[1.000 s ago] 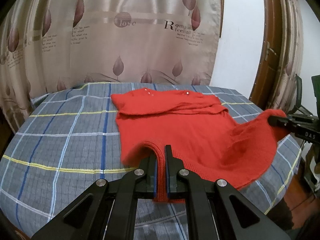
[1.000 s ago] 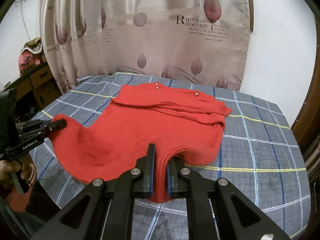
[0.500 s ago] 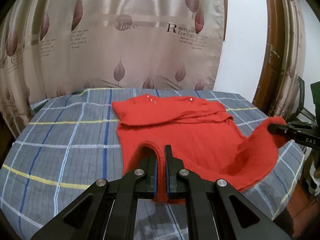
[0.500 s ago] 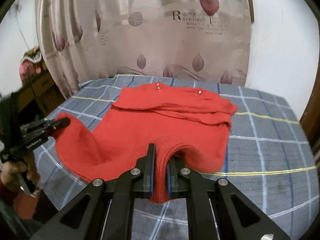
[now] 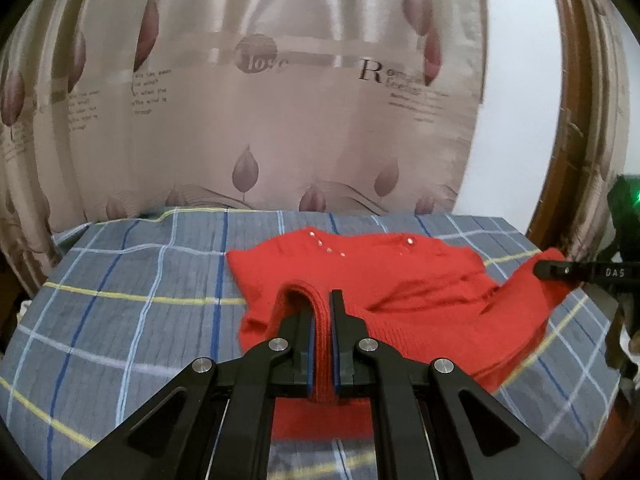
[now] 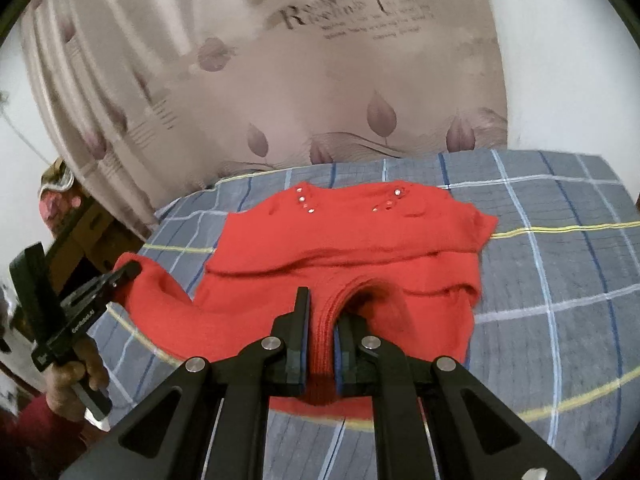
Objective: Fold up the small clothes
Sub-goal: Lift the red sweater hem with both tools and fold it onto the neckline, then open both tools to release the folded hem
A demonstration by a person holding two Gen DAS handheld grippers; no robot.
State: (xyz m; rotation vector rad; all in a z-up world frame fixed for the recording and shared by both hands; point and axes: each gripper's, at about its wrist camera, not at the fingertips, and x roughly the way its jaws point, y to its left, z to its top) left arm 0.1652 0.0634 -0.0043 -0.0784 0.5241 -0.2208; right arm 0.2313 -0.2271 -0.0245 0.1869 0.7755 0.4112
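A small red knit sweater [image 5: 420, 280] with shiny studs near the collar lies on a checked grey-blue cloth; it also shows in the right wrist view [image 6: 340, 248]. My left gripper [image 5: 322, 312] is shut on the ribbed hem at the near left corner and holds it raised above the cloth. My right gripper [image 6: 320, 312] is shut on the hem at the near right corner, also raised. The hem sags between them. Each gripper shows in the other's view: the right one [image 5: 540, 269] at the right edge, the left one [image 6: 130, 270] at the left edge.
The checked cloth [image 5: 120, 300] covers a round-edged surface. A beige leaf-print curtain [image 5: 260, 120] hangs right behind it. A brown door frame [image 5: 560, 140] stands at the right. A wooden cabinet [image 6: 80, 236] stands at the left in the right wrist view.
Both grippers have carried the near hem up and forward toward the collar. The lower half of the sweater now lifts off the cloth and bunches over the upper half.
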